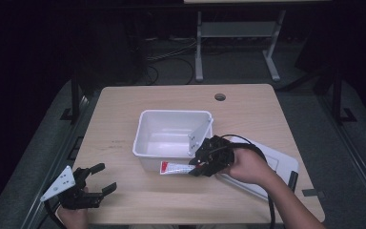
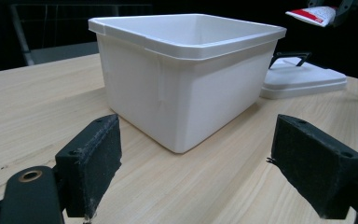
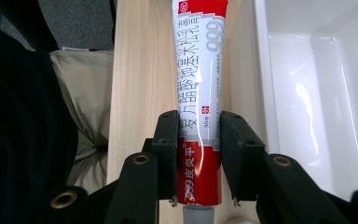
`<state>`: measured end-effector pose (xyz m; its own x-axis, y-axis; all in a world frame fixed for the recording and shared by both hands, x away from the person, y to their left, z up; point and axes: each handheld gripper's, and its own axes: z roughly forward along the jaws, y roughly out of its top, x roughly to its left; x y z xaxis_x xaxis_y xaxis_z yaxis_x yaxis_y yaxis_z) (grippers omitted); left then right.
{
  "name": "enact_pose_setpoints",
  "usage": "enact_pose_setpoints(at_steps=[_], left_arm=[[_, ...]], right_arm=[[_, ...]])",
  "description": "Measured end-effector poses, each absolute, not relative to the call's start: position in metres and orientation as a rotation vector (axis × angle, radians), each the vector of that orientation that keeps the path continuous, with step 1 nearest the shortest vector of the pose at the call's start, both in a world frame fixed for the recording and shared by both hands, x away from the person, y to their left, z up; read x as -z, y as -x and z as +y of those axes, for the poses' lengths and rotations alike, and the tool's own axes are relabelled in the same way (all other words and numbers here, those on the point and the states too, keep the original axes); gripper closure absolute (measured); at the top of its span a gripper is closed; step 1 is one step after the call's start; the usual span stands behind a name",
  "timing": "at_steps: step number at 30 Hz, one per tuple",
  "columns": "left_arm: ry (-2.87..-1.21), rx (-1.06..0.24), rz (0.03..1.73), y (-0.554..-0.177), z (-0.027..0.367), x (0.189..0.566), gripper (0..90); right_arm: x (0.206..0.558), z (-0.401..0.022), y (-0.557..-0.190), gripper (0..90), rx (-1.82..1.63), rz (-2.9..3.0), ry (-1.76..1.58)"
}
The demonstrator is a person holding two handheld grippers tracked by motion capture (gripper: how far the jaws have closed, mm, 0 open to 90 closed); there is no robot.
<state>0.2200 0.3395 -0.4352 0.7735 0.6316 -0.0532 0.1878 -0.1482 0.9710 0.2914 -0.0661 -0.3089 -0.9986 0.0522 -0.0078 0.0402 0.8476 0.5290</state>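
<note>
A red and white ointment tube point(image 3: 200, 93) with a grey cap is clamped between the two pads of my right gripper point(image 3: 198, 154). In the high view the tube point(image 1: 174, 168) hangs level just in front of the near wall of the white plastic bin point(image 1: 145, 121), with the right gripper point(image 1: 198, 167) at its right end. From the left gripper view the tube point(image 2: 314, 14) shows at the top right, above the bin point(image 2: 186, 79). My left gripper point(image 1: 99, 177) rests near the table's front left corner, jaws wide open and empty, pointing at the bin.
The bin's white lid point(image 1: 276, 160) with a black handle lies flat on the table right of the bin, also seen as the lid point(image 2: 303, 79). A cable hole point(image 1: 220, 97) is near the table's far edge. A person's trouser leg point(image 3: 81, 102) shows below the table edge.
</note>
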Motion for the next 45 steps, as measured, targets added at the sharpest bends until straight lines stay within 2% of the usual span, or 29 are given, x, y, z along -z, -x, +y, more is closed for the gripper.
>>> enact_pose_setpoints(at_steps=[31, 45], left_arm=[[-1.709, -0.438, 0.648, -0.22, 0.34, 0.435, 15.7], [-1.707, -0.44, 0.646, -0.22, 0.34, 0.435, 15.7]], right_arm=[[0.28, -0.06, -0.309, 68.0, -0.869, 2.958, -0.082], [0.283, -0.054, -0.325, 68.0, -0.848, 2.962, -0.096]])
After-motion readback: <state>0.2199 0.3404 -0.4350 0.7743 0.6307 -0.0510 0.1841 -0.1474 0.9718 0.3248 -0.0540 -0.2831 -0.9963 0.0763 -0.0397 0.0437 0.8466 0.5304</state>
